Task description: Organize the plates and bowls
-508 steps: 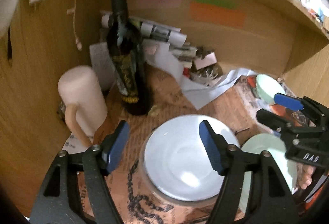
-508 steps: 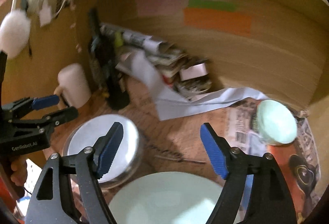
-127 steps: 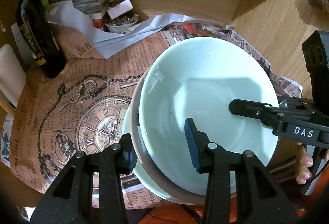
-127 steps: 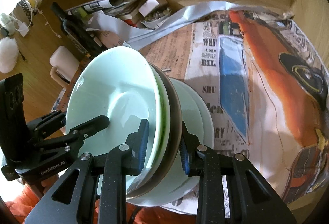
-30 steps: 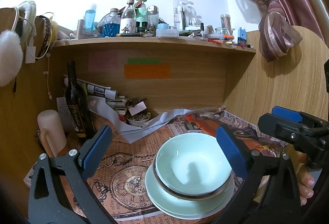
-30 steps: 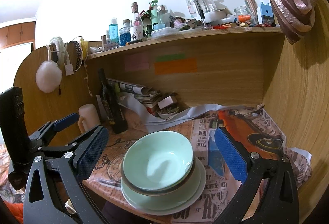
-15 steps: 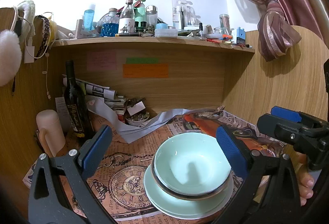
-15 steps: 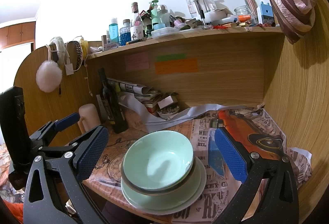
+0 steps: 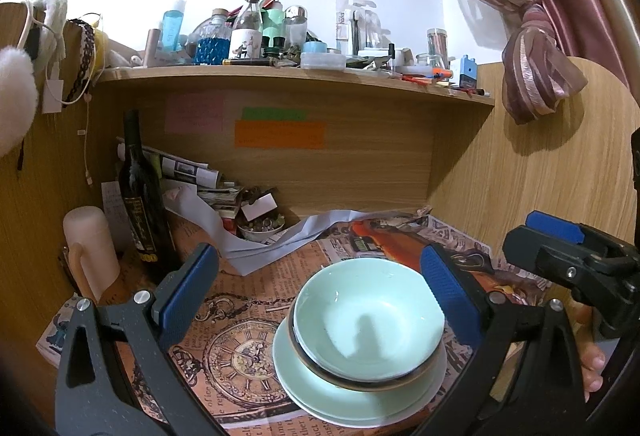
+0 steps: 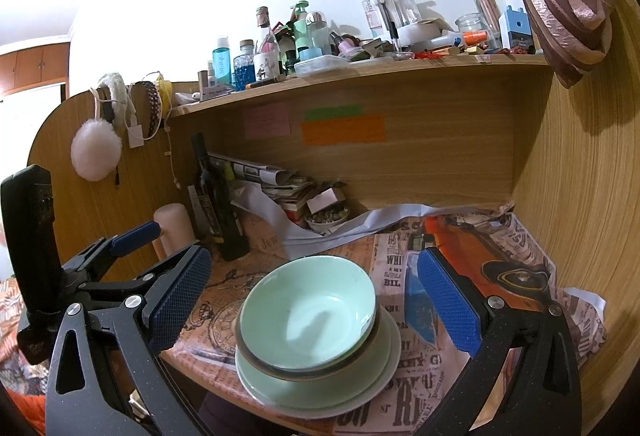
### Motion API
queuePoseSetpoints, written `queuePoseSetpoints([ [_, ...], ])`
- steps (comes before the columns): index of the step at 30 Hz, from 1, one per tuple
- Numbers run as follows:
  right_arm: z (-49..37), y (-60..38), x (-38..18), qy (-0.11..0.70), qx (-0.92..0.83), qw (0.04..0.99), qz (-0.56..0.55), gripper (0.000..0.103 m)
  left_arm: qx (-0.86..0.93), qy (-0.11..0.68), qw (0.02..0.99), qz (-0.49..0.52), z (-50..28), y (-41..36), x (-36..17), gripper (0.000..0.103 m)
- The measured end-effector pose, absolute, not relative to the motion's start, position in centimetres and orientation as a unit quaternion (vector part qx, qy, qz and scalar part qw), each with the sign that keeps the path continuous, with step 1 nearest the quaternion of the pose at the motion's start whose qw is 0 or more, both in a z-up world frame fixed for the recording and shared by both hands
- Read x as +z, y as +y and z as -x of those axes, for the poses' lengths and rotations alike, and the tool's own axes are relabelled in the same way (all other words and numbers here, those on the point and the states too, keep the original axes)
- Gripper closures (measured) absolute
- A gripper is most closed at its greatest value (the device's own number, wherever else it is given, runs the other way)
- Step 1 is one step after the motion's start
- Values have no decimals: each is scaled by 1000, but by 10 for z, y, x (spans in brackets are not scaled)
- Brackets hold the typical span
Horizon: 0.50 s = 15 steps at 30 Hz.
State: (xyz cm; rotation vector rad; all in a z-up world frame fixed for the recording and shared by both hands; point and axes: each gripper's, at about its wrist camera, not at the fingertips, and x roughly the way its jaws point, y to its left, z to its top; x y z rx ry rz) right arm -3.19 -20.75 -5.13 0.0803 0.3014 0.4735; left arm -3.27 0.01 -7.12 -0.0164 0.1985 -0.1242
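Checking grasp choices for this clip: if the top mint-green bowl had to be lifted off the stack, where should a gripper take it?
Probably by the rim of the top bowl, one finger inside and one outside the wall, coming from above on the near side. It sits upright, nested in a dark-rimmed bowl on a plate, so only its rim stands clear. Both grippers are open.

Beside the wine bottle (image 9: 141, 195) are one mug (image 9: 90, 252) and one stack: two bowls (image 9: 368, 320) on one plate (image 9: 316, 392) (a second plate may lie beneath). Behind it sits one small dish (image 9: 260, 230); above it, three notes (image 9: 279, 134).
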Motion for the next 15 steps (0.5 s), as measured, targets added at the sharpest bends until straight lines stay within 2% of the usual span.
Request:
queuePoseSetpoints([
  [15, 25, -212, -53, 155, 222, 962, -41, 0, -65, 105, 992, 3, 27, -3, -73, 0],
])
